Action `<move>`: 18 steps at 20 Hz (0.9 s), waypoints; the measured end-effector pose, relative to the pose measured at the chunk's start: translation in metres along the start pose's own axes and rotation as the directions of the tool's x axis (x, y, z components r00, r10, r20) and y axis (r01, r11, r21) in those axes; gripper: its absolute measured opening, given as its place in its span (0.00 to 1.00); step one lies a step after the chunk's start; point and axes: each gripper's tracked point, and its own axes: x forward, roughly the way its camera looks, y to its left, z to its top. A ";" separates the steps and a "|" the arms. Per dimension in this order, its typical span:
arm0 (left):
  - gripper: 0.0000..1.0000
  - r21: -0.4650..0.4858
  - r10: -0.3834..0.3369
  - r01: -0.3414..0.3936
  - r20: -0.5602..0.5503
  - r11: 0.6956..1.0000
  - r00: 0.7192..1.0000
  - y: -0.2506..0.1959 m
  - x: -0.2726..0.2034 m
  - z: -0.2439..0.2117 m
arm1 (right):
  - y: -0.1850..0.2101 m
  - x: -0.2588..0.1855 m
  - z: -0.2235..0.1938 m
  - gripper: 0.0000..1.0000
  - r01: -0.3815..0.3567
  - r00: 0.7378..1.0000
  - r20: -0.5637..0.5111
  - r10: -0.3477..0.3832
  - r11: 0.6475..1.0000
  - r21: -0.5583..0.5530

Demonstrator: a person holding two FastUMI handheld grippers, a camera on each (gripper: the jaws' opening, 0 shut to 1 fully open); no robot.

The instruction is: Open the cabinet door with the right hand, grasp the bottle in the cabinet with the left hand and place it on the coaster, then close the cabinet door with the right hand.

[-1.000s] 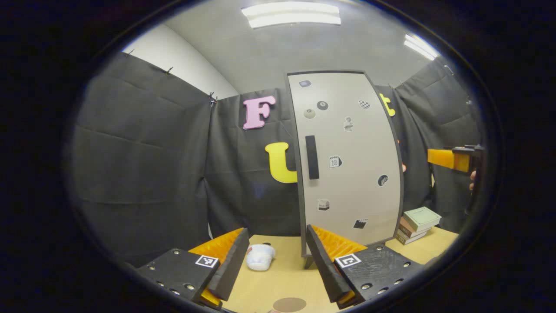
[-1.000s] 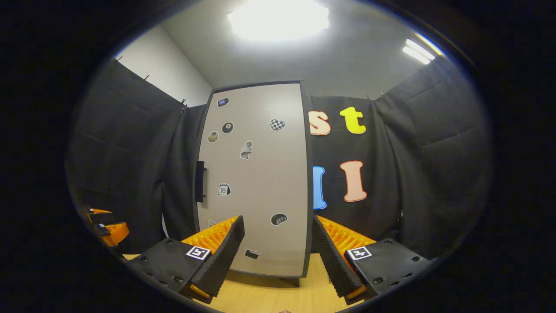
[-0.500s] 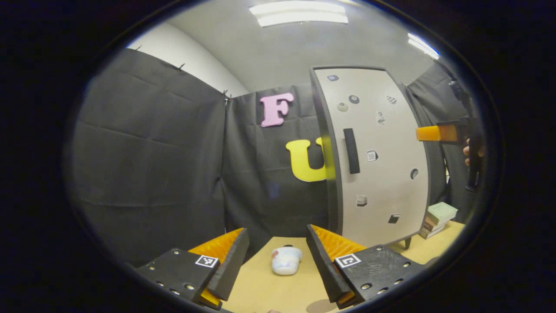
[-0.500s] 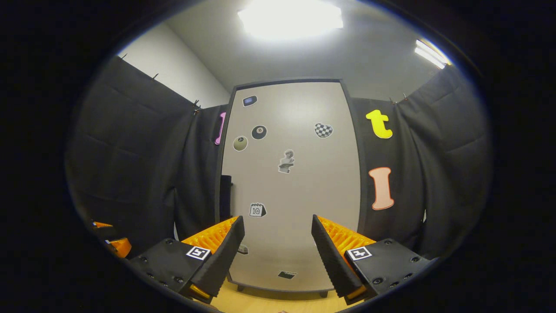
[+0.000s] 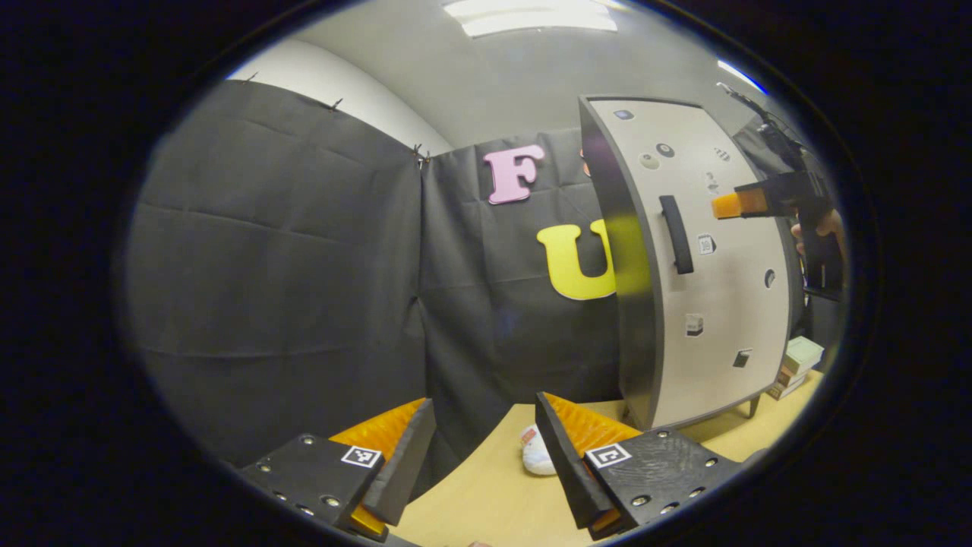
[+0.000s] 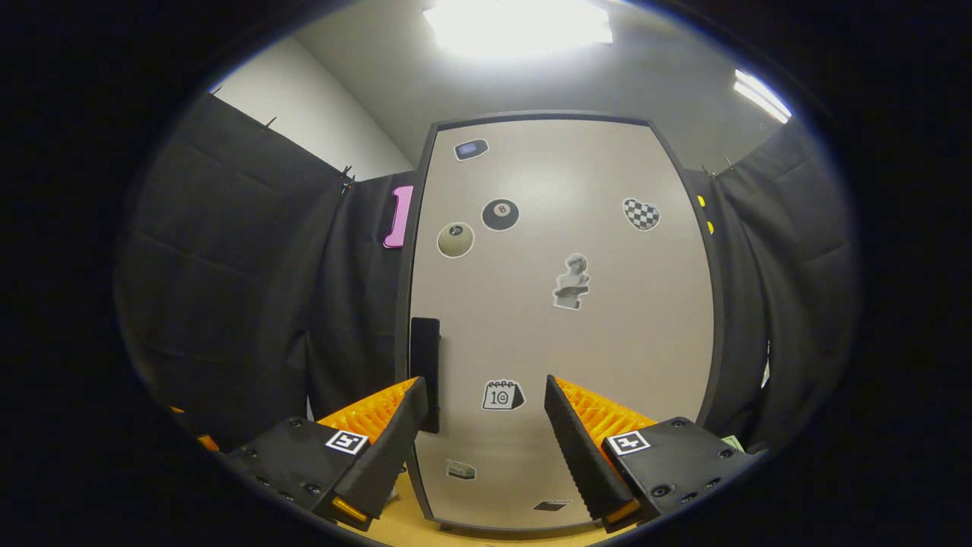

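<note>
The cabinet (image 6: pixel 562 319) is the biggest thing here — a tall, pale box with a dark frame, standing on short legs on the wooden desk (image 5: pixel 486 494); in the right gripper view its door (image 6: pixel 607 425) faces the camera squarely and lies flush in the frame, so it is shut, and whatever is inside is hidden, the bottle included. Small stickers dot the door; the dark vertical handle (image 6: pixel 425 372) sits at the door's left edge, about halfway up. In the left gripper view the same cabinet (image 5: pixel 706 304) stands to the right, seen at an angle with its dark side panel showing, and its handle (image 5: pixel 677 234) is a curved bar.

A stack of books (image 5: pixel 793 365) lies on the desk at the far right, just beside the cabinet; a small white object with a red mark (image 5: pixel 535 456) lies on the desk near the left gripper, partly behind its right finger.

The left gripper (image 5: pixel 486 456) hangs low over the desk, jaws apart with nothing between them; the right gripper (image 6: pixel 486 441) is close in front of the door, jaws likewise apart and empty, its left finger just right of the handle. In the left gripper view the right gripper (image 5: pixel 729 205) shows at the far right, in front of the door's upper half, a hand (image 5: pixel 816 228) holding it — whether it touches the door I cannot tell.
</note>
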 end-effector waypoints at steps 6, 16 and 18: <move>0.80 -0.009 0.038 -0.038 -0.031 0.999 0.999 0.036 0.018 -0.022 | 0.024 0.034 -0.010 0.96 0.008 1.000 -0.023 -0.008 1.000 -0.007; 0.82 -0.019 0.083 -0.084 -0.061 0.996 0.995 0.067 0.027 -0.043 | 0.054 0.073 -0.034 0.87 0.002 0.994 -0.113 -0.004 1.000 -0.011; 0.82 -0.024 0.083 -0.085 -0.065 0.996 0.994 0.068 0.025 -0.046 | 0.059 0.077 -0.039 0.87 -0.008 0.990 -0.139 0.009 1.000 0.007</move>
